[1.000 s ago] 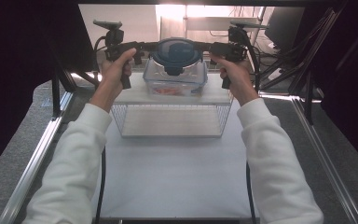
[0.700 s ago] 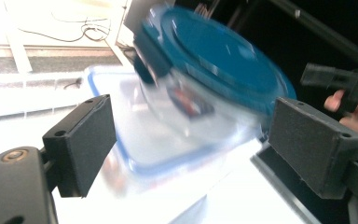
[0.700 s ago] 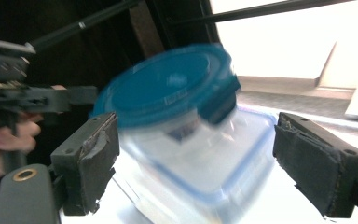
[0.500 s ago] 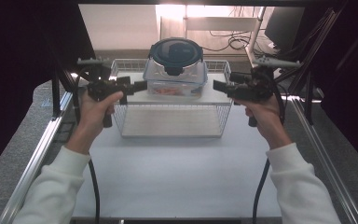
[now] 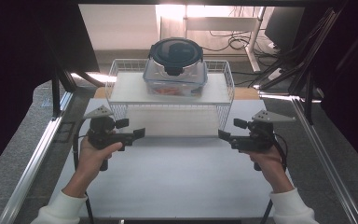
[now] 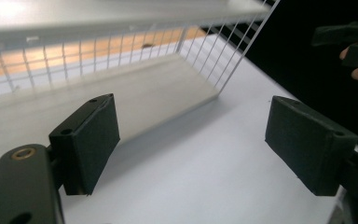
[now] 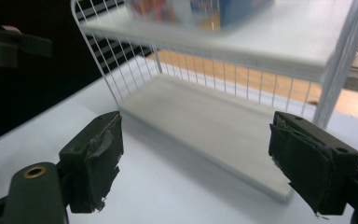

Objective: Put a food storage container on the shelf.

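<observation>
A clear food container [image 5: 175,70] with a dark blue round lid [image 5: 176,52] sits on the top shelf of a white wire rack [image 5: 121,88]. Its blurred lower edge [image 7: 200,11] appears at the top of the right gripper view. My left gripper [image 5: 140,134] is held over the white table in front of the rack's left end, jaws wide open and empty [image 6: 191,140]. My right gripper [image 5: 223,136] hovers in front of the rack's right end, also open with nothing between its jaws [image 7: 196,158]. Both point inward toward each other.
The rack's lower shelf [image 5: 172,122] is bare. Aluminium frame rails [image 5: 37,154] run along both sides of the white table [image 5: 177,182]. Cables and a desk leg [image 5: 256,28] lie beyond the table's far edge.
Both grippers have let go of the container on the top shelf and drawn back toward me, moving apart and down to table level in front of the rack.
</observation>
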Tool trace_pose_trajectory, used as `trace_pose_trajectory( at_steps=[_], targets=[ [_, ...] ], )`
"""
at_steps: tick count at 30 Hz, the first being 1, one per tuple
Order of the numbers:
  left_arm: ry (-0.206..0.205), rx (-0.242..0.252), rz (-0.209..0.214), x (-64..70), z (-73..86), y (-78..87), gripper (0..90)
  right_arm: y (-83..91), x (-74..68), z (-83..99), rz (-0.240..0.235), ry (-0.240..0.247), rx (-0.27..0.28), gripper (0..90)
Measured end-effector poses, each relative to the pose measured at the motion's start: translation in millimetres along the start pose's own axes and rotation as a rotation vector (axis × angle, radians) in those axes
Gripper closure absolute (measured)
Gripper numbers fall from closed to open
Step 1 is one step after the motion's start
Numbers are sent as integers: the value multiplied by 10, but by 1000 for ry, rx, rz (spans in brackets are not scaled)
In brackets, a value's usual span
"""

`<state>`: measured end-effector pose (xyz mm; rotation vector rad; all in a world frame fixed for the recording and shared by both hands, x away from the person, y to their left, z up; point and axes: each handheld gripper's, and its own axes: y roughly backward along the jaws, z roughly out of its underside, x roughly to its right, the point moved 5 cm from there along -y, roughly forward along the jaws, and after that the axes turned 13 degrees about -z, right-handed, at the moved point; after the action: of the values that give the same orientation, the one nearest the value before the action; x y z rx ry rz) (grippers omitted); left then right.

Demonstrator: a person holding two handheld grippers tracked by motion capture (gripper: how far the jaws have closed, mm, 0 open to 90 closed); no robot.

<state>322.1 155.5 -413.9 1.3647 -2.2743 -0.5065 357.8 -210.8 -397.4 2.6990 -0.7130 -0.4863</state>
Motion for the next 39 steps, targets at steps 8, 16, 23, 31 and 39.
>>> trace_pose_trajectory(
  at_steps=[8,16,23,31,39],
  targets=[
    [-15,-57,-58,-51,522,-79,178,-37,119,469,19,-54,-55,179],
    [-32,-144,-101,-136,921,-176,184,-107,225,785,34,-84,-126,194],
    [-17,-149,-112,-188,991,-193,186,-123,198,811,31,-84,-130,193],
    [2,-153,-99,-190,996,-187,188,-139,199,844,15,-94,-143,192],
    [16,-139,-101,-209,981,-166,187,-126,203,833,25,-102,-129,179]
  ],
)
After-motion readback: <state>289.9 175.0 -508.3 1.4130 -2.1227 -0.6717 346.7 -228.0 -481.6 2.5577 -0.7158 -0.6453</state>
